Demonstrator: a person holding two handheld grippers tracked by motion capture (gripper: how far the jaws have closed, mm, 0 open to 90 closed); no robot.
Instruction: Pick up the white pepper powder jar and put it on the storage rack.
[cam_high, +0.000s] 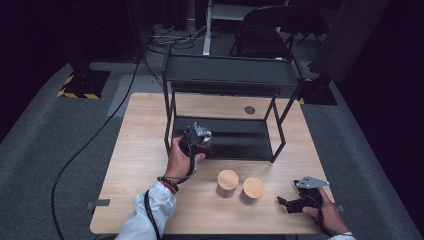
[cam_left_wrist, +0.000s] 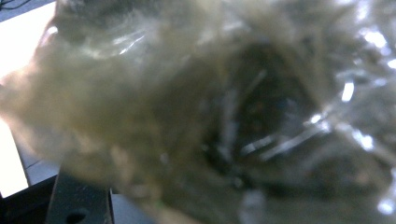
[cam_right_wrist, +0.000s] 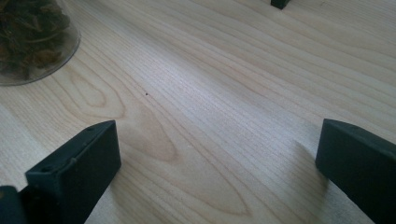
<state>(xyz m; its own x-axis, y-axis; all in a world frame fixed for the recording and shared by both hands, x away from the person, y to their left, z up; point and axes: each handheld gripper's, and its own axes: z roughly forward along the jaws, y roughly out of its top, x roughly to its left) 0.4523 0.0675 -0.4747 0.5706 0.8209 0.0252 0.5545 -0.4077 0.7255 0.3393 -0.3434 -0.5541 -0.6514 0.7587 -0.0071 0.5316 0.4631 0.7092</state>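
Holding the left tongs (cam_high: 201, 142) near the centre of the high view, at the front left of the lower shelf of a black metal two-tier rack (cam_high: 227, 75), pinching a clear glass jar of dried brownish herbs (cam_left_wrist: 196, 116); in the left gripper view the jar is pressing right up against the camera as a blurred yellowish mass with bright glints, with a strip of pale wooden tabletop (cam_left_wrist: 18, 51) peeking in at the upper left of the frame and a dark piece of the rack at the lower left. Resting the right tongs (cam_high: 286, 202) on the tabletop at the lower right of the high view, spread wide and gripping nothing; in the right gripper view, showing bare wood grain lying between the two black jaws. Sitting side by side below the rack, just right of centre, two round jars with light wooden lids (cam_high: 241, 184), near each other; showing the glass base of one of them at the upper left of the right gripper view.
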